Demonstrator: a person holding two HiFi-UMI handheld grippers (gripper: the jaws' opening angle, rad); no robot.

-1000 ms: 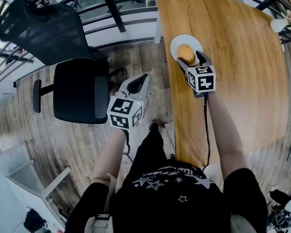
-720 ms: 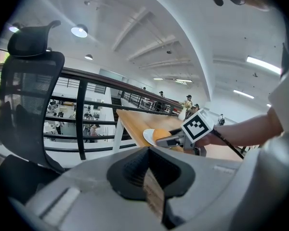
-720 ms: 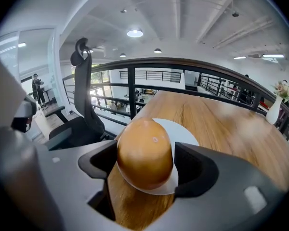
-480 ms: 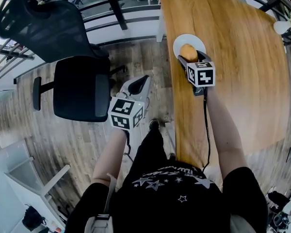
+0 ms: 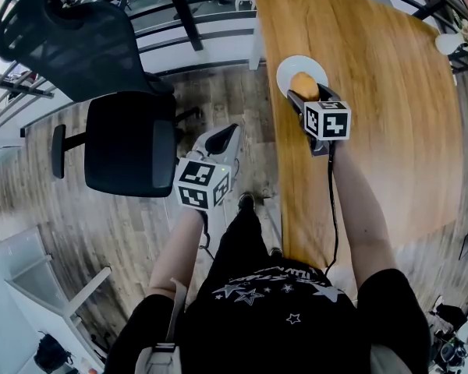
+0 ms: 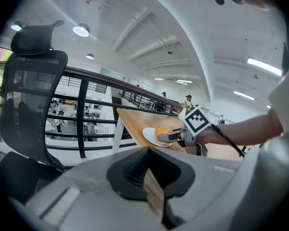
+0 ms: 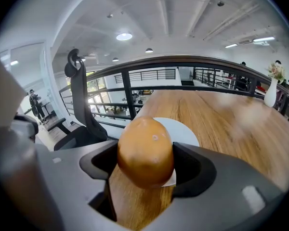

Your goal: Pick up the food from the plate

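Gripping round orange-brown bun [image 7: 145, 150] from both sides, your right gripper [image 5: 310, 96] sits at round white plate's [image 5: 285, 68] near rim, 1 o'clock on wooden table [image 5: 390, 92]. Left gripper [image 5: 230, 131], 11 o'clock: jaws together, empty.

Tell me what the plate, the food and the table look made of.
The plate: smooth white, likely ceramic, possibly plastic. The food: matte orange-brown skin, perhaps a bread roll; unclear. The table: streaky brown grain, satin sheen, wood or laminate.
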